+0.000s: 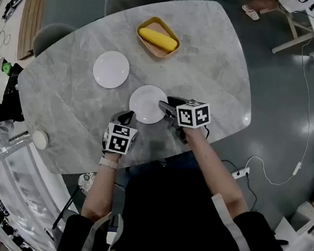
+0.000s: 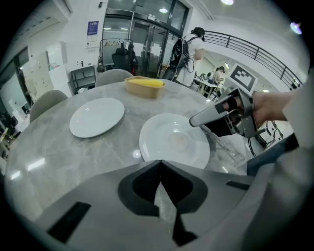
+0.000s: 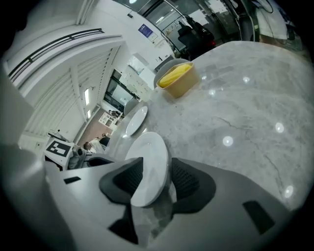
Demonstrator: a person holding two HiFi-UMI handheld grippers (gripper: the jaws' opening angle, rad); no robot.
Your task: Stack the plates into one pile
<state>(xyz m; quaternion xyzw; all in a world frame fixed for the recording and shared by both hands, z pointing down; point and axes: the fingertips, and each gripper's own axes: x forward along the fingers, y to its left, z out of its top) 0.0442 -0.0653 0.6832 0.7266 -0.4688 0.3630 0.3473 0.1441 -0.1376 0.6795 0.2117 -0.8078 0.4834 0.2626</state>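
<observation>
1. Straddling the right-hand rim of the near plate (image 1: 145,102) with the right gripper (image 1: 165,107); holding its jaws partly spread, one above the rim and one below; not visibly pressing on it.
2. Hovering just beside that plate's near-left edge with the left gripper (image 1: 127,115); pressing its jaws together on nothing.
3. Finding the near plate flat on the marble table (image 1: 210,60), close to the person's side; finding the far plate (image 1: 111,69) up and to the left of it in the head view, apart, with bare marble between.
4. Judging the coming move as turning on that direction: closing on the rim, then carrying away and leftward, past the near plate's own spot and on over the far plate; reckoning the right gripper nearer the plate to lift, the left nearer the target.
5. Reading no long axis in a round plate; counting only the gripped side, which is opposite the way of travel, so probably needing a lift clear of the far plate's rim before lowering.
</observation>
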